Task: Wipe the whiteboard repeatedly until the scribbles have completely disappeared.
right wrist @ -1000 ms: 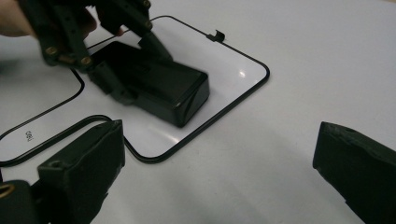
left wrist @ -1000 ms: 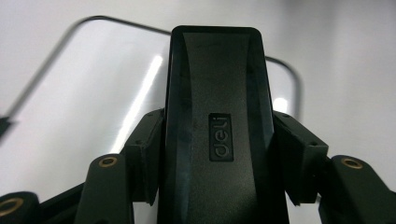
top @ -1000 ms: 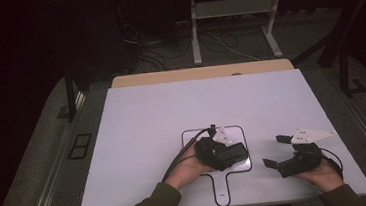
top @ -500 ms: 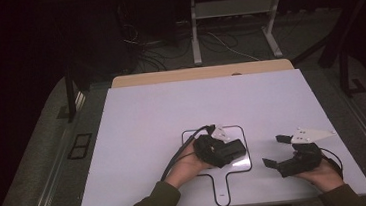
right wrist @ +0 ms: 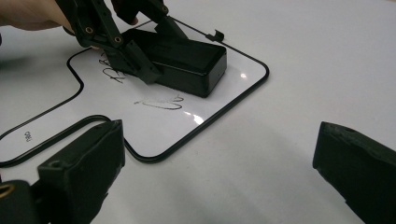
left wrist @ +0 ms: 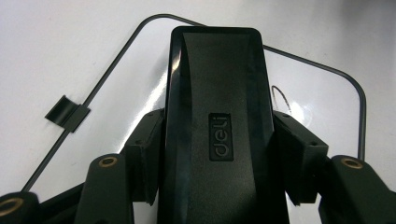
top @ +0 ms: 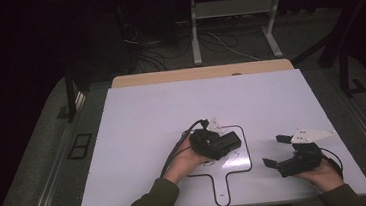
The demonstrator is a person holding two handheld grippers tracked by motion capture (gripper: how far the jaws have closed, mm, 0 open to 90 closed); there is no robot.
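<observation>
The left gripper (top: 223, 143) pinches a black eraser (left wrist: 217, 126) resting flat on the small whiteboard (top: 240, 162), where scribbles (right wrist: 159, 102) remain to be wiped, while the right gripper (top: 279, 150) waits beside it, jaws spread and empty.

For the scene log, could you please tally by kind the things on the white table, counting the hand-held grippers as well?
Small whiteboard with a black rim and handle: 1
Black eraser block, resting on the whiteboard and clamped in the left hand-held gripper: 1
Hand-held grippers, left and right: 2
Total: 4
</observation>
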